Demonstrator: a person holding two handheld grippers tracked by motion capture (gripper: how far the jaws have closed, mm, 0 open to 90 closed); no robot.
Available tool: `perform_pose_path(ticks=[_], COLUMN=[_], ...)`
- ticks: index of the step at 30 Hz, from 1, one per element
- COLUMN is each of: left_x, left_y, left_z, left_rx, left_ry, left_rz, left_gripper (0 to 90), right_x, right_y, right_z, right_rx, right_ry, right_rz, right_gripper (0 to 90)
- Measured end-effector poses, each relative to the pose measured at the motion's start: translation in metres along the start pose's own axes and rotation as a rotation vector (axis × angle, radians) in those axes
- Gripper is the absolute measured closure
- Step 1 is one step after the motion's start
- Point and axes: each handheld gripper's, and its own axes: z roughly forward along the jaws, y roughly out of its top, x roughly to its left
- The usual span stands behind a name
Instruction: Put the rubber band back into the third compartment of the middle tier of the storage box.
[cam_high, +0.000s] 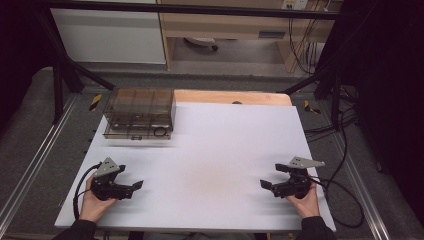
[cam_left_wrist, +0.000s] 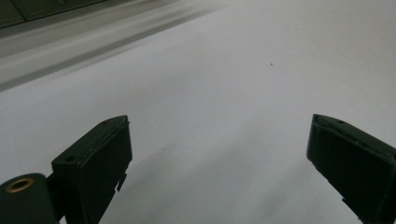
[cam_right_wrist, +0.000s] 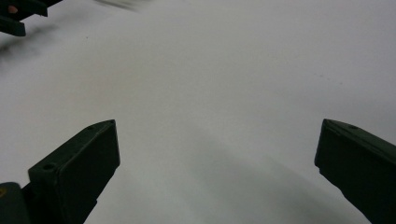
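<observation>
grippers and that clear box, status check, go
Left gripper open, empty, low at near left. Right gripper open, empty, near right. Clear box untouched at far left of the white table. Nothing between.

The bench (cam_high: 215, 165) has a smooth, matt white top, with bare pale wood along its far edge. The box (cam_high: 140, 114) at the far left corner looks like clear, smoky plastic, slightly glossy. Each hand-held gripper (cam_high: 136, 185) (cam_high: 264, 184) is matt black, probably plastic, topped by a grey plate.
</observation>
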Motion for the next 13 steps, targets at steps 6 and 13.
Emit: perform_pose_path(ticks=[6, 13], left_x=[-0.0006, -0.0009], left_y=[-0.0003, -0.0002], left_z=[0.0002, 0.0003], left_rx=[0.001, 0.000], left_ry=[-0.002, -0.005], left_rz=[0.003, 0.003], left_gripper=[6.3, 6.3], right_x=[-0.0008, -0.0007], right_y=[-0.0023, -0.0025], right_z=[0.0005, 0.0004], right_rx=[0.001, 0.001], right_ry=[0.006, 0.001], right_rz=[-0.002, -0.007], right_gripper=[0.7, 0.6])
